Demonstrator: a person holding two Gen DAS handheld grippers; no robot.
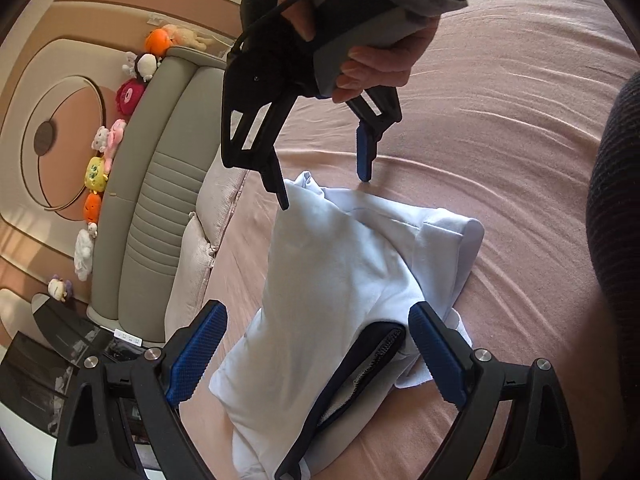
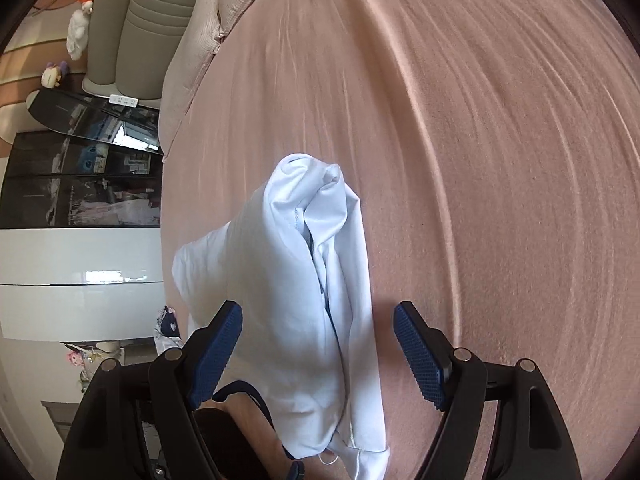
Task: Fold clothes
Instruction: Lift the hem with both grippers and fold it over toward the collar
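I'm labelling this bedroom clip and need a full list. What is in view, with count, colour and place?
garment: one, pale blue-white with navy trim, partly folded on the bed.
bedspread: one, pink, under the garment.
pillows: two, pinkish-beige, against the headboard.
headboard: one, grey, padded, at the bed's end.
plush toys: several, mixed colours, along the headboard's top.
cabinet: one, glossy black and white, beside the bed.
left gripper: black with blue pads, open, straddling the garment.
right gripper: black with blue pads, open, tips at the garment's far end.
hand: one, holding the right gripper.
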